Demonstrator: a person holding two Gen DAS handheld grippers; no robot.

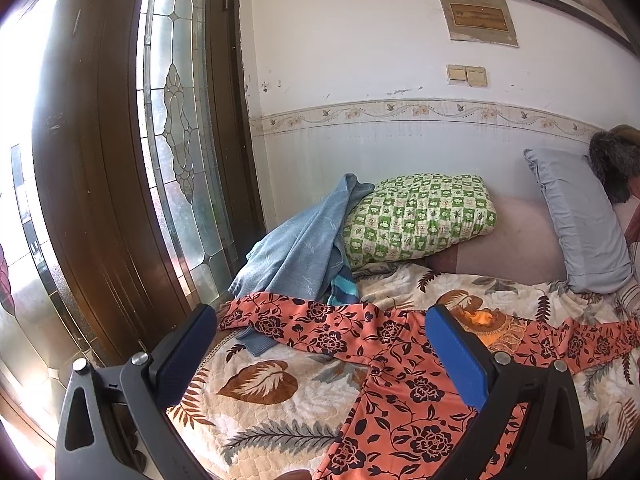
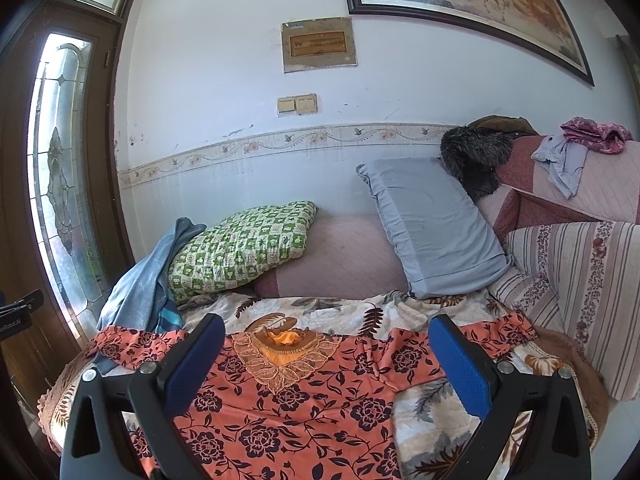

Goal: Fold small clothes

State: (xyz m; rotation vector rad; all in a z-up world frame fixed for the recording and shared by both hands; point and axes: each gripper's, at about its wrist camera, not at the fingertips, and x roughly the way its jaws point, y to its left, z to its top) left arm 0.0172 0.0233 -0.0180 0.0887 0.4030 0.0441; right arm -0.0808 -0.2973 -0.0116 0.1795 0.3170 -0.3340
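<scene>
My view of a white wall [image 2: 224, 92] with a floral border strip [image 2: 280, 140], a dark wooden door [image 1: 100, 184] with leaded glass glowing in daylight, a framed painting [image 2: 472, 4], two switches [image 2: 297, 104], a leaf-patterned bed cover [image 1: 264, 396], pillows against the wall.

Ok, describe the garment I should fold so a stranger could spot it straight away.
On the leaf-print bedspread, in front of the green checked pillow, lies the orange floral top, sleeves spread. Unlike the plain blue cloth beside it, it has a lace neckline.
</scene>
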